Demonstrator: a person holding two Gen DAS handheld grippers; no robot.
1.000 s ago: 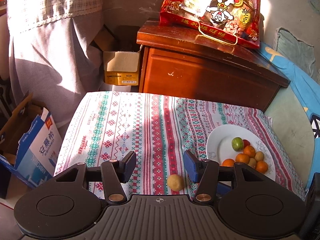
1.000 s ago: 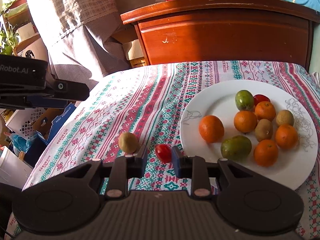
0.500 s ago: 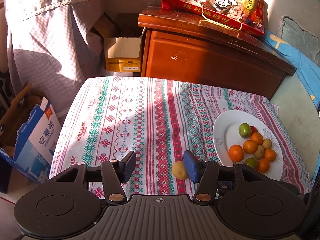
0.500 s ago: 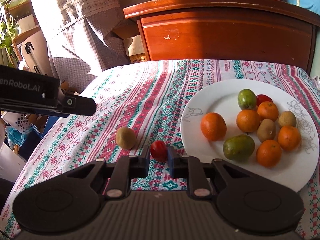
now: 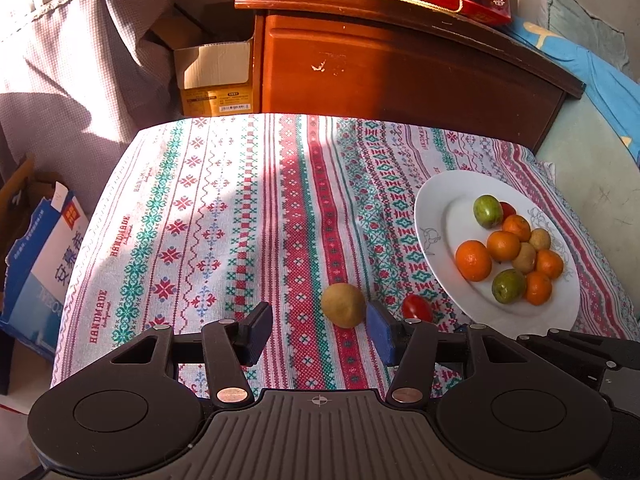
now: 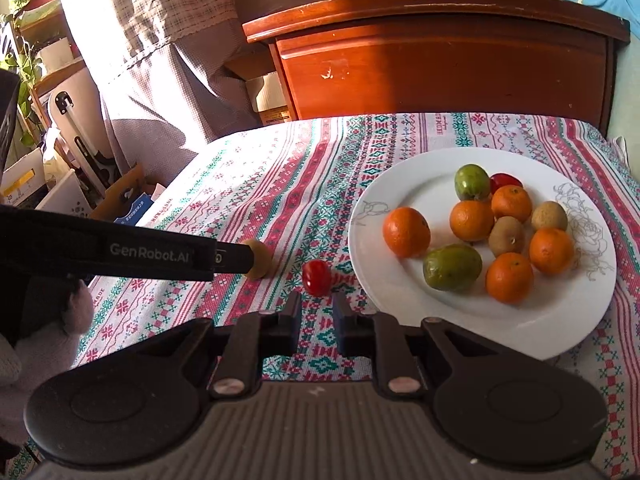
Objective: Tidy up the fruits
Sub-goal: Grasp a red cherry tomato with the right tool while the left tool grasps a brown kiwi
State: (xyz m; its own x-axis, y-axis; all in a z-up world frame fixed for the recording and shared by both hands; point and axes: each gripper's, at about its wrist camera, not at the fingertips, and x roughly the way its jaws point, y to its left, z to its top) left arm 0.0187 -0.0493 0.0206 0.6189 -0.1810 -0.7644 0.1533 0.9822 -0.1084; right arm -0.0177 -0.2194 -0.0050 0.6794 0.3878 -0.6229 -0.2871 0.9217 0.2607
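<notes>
Left gripper (image 5: 318, 332) lower, nearer kiwi (image 5: 343, 305)

A small red cherry tomato (image 6: 316, 277) and a round brownish-yellow kiwi-like fruit (image 5: 343, 305) lie on the patterned cloth, the tomato at the kiwi's three o'clock. At two o'clock, a white ceramic plate (image 6: 496, 328) holds tangerines, green and brown fruit.

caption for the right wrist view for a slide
Right hand-held gripper shut just short of a cherry tomato beside a white plate of fruit.
</notes>
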